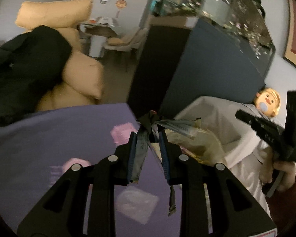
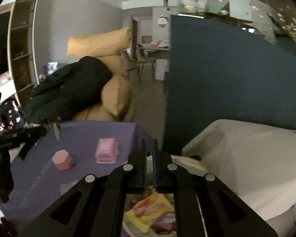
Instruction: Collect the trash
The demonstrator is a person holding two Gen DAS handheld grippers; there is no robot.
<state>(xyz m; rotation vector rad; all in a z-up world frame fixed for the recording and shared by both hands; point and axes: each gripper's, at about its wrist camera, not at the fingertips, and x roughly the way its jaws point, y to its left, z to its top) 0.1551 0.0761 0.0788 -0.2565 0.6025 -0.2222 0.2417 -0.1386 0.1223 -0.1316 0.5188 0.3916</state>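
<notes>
On the left of the left wrist view a black jacket (image 1: 23, 67) lies over tan cushions (image 1: 82, 75). Below them spreads the purple desk (image 1: 39, 134), where a clear plastic wrapper (image 1: 137, 201) lies flat in blur. The left gripper (image 1: 148, 136) is narrowly parted and pinches crumpled wrappers (image 1: 148, 126): a grey foil strip hangs between its pads, and a clear film with a line of print too blurred to read juts to the right. Beside it stands a white-lined trash bin (image 1: 213, 118), then a doll's head (image 1: 269, 102). At the far right a hand (image 1: 284, 173) holds the other gripper, a green light glowing on its body.

In the right wrist view the same wrappers (image 2: 55, 126) show at the left edge, above the desk (image 2: 88, 134). On the desk sit a pink faceted box (image 2: 62, 160) and, near it, a pink basket (image 2: 107, 153). The right gripper (image 2: 149, 154) is nearly closed, with only a slit between the pads, and whether anything thin is caught there cannot be told. Under it lie a yellow and red snack packet (image 2: 148, 209), its lettering unreadable, and a dark pink wrapper (image 2: 165, 222). The trash bin (image 2: 246, 158) fills the right.
</notes>
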